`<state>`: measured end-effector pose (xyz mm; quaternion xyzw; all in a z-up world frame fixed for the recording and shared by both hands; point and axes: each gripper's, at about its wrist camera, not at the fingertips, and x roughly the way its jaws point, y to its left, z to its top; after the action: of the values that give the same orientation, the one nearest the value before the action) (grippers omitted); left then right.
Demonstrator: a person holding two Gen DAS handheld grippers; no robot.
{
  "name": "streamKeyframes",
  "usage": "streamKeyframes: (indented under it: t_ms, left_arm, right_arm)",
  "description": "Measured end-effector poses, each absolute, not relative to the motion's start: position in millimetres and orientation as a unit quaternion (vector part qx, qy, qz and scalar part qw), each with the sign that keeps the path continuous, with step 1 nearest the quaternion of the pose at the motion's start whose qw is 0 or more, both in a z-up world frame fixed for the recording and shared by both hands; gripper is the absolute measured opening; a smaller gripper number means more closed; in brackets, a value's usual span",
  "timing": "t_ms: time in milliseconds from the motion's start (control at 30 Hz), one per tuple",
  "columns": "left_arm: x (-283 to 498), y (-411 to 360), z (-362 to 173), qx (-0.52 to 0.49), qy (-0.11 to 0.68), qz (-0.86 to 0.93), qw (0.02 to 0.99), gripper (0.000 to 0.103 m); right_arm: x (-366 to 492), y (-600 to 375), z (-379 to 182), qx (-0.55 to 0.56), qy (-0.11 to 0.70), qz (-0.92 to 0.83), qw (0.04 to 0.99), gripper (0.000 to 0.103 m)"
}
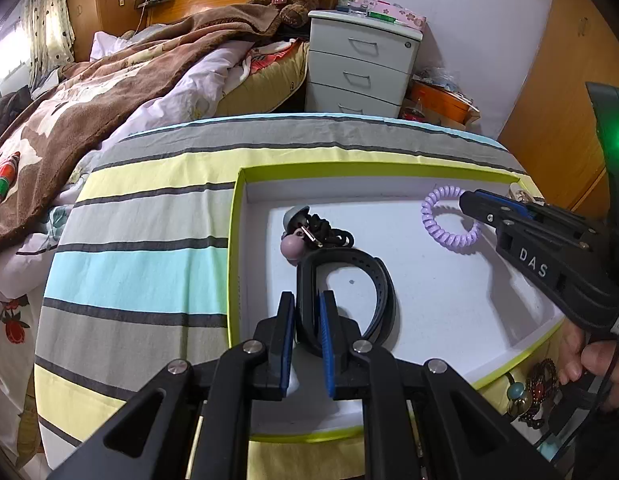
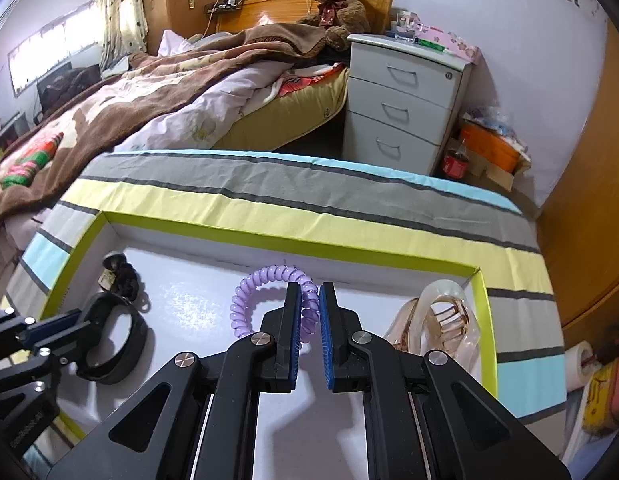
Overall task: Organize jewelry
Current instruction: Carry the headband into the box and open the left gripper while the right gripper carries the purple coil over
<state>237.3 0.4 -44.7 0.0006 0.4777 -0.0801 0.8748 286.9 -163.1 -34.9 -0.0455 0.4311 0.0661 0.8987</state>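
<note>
My left black two-finger gripper with blue pads (image 1: 307, 300) points steeply down, its jaws nearly together and pinched on a black rubbery wristband (image 1: 373, 280). From its camera my right black gripper (image 1: 467, 200) comes in from 3 o'clock, my bare hand (image 1: 593, 364) wrapped round its handle at 4 o'clock. The right jaws are closed on a lilac plastic coil bracelet (image 2: 261, 284), also tilted downward. From the right camera, the left gripper sits at 9 o'clock.

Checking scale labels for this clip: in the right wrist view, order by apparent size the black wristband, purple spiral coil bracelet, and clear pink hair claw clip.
1. Black wristband
2. Purple spiral coil bracelet, similar; partly hidden, so unsure
3. Clear pink hair claw clip, near the purple spiral coil bracelet in size
</note>
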Motion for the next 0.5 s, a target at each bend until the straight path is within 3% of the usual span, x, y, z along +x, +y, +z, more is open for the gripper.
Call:
streamKeyframes:
  t_ms: [333, 500]
  left_arm:
    - [239.8, 0.5, -43.1, -0.001, 0.481, -0.078, 0.874, 0.014]
    - [240.2, -1.5, -42.4, 0.000, 0.481, -0.081, 0.873, 0.020]
  right_arm:
    - [290.0, -160.6, -36.7, -0.066, 0.430, 0.057, 0.899, 0.010]
    - [290.8, -158.9, -37.7, -0.075, 0.431, 0.055, 0.898, 0.010]
